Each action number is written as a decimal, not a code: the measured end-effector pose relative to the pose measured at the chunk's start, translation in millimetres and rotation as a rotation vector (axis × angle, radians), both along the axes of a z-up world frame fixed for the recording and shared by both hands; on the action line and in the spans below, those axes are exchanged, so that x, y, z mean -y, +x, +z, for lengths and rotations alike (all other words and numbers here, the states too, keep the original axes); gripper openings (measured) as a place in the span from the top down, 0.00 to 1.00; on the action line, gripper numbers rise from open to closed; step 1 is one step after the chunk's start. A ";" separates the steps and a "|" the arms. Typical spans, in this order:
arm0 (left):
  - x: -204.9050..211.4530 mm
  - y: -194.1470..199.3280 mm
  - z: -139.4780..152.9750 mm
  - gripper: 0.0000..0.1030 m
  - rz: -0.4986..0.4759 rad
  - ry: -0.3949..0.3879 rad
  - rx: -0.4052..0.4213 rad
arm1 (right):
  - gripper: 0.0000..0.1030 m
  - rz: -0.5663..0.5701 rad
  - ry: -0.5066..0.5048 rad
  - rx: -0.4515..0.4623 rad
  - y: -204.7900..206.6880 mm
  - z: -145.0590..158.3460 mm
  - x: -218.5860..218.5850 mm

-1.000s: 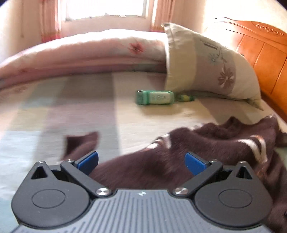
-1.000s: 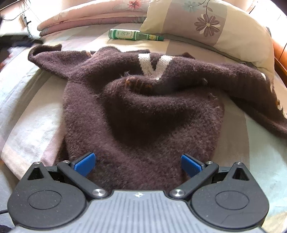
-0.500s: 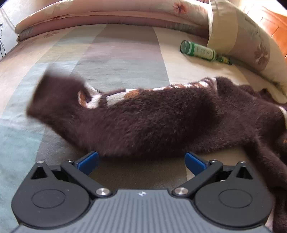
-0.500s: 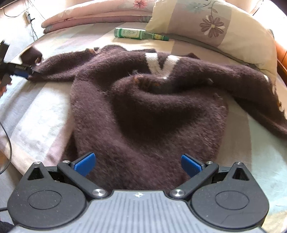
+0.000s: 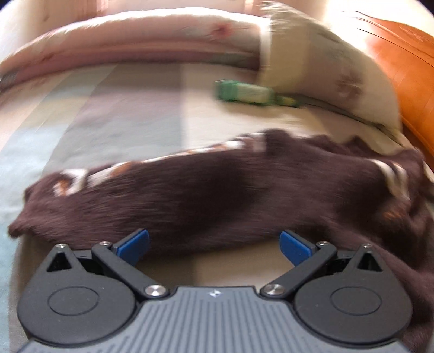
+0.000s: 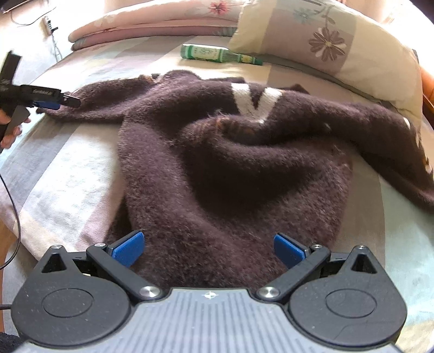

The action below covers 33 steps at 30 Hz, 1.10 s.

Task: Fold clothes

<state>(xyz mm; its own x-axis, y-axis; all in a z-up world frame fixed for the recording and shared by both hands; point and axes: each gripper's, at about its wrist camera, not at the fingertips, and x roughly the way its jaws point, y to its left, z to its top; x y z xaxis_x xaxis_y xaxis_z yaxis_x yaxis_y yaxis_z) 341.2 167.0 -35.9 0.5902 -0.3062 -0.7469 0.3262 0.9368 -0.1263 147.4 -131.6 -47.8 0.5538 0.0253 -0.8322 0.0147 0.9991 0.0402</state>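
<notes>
A dark brown fuzzy sweater (image 6: 230, 168) with a white V mark lies crumpled on the striped bed sheet (image 6: 67, 168). My right gripper (image 6: 207, 248) is open just above the sweater's near hem, with knit between its blue pads. The left sleeve (image 5: 176, 195) stretches out sideways; this view is blurred. My left gripper (image 5: 214, 245) is open at the sleeve's near edge and holds nothing. In the right wrist view the left gripper (image 6: 67, 101) sits at the sleeve's tip, held by a hand (image 6: 10, 127).
A green bottle (image 6: 217, 54) lies beyond the sweater beside a flowered pillow (image 6: 325, 40). A folded pink quilt (image 6: 149, 24) lies at the back, and an orange wooden headboard (image 5: 401, 54) is at the right. The bed edge and a dangling cable (image 6: 13, 203) are at the lower left.
The left sleeve has been drawn out straight to the left. The left gripper's view swung from looking down on the sleeve to a lower, farther-looking angle. The right gripper barely moved.
</notes>
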 end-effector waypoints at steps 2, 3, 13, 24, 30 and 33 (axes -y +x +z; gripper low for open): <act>25.1 -18.8 6.1 0.01 -0.058 0.016 0.016 | 0.00 -0.012 0.003 -0.006 -1.9 -3.2 2.9; 38.6 -29.4 8.0 0.01 -0.084 0.031 0.021 | 0.00 -0.017 0.006 -0.009 -3.0 -4.8 4.2; 130.4 -123.1 -13.8 0.01 -0.168 0.045 -0.074 | 0.00 0.018 -0.011 0.016 -30.0 -16.9 -4.6; 189.3 -192.3 -9.3 0.01 -0.185 0.085 -0.069 | 0.00 -0.013 0.069 0.047 -77.6 -21.6 26.9; 214.3 -210.6 -16.9 0.01 -0.239 0.123 -0.081 | 0.00 -0.127 0.099 0.023 -97.8 -40.3 66.8; 226.2 -207.9 -28.4 0.01 -0.257 0.114 -0.113 | 0.00 -0.176 0.112 0.034 -102.7 -44.3 84.8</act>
<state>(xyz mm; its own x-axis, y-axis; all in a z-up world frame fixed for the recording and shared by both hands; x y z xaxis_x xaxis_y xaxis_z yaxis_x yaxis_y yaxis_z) 133.3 -59.2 -64.3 0.4154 -0.3451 -0.8416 0.5440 0.8358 -0.0742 44.8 -216.4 -92.1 0.5853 0.0167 -0.8107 0.1854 0.9705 0.1539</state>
